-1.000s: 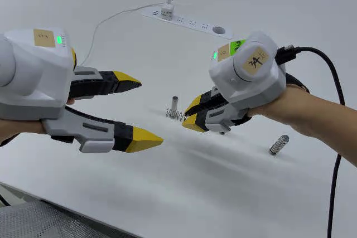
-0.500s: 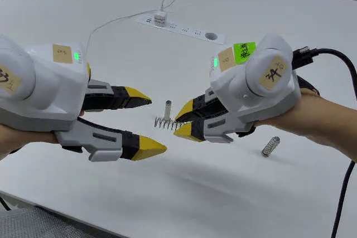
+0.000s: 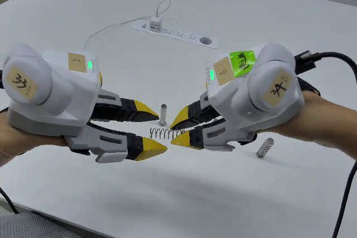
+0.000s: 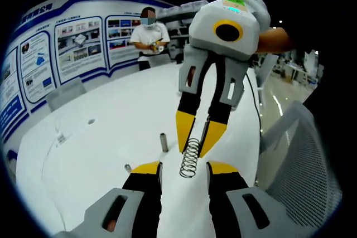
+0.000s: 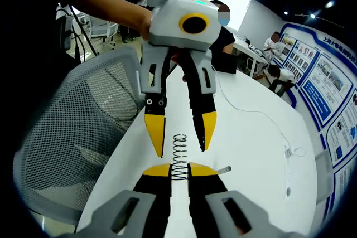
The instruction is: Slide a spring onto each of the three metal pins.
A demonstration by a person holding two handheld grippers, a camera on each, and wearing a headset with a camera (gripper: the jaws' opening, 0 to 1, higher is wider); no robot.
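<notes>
1. Right gripper (image 3: 172, 136), narrowed onto one end of a spring (image 3: 160, 133), held roughly level over the white table (image 3: 184, 193).
2. Left gripper (image 3: 162, 132), spread wide, flanking the spring's free end without contact.
3. Metal pin (image 3: 163, 114), upright on the table just behind the spring.
4. Second spring (image 3: 264, 147), lying on the table near the right gripper, well apart from the pin.

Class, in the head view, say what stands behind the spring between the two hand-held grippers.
Behind the spring stands one upright metal pin on the white table. The right hand-held gripper covers one end of the spring, so that end cannot be seen.
</notes>
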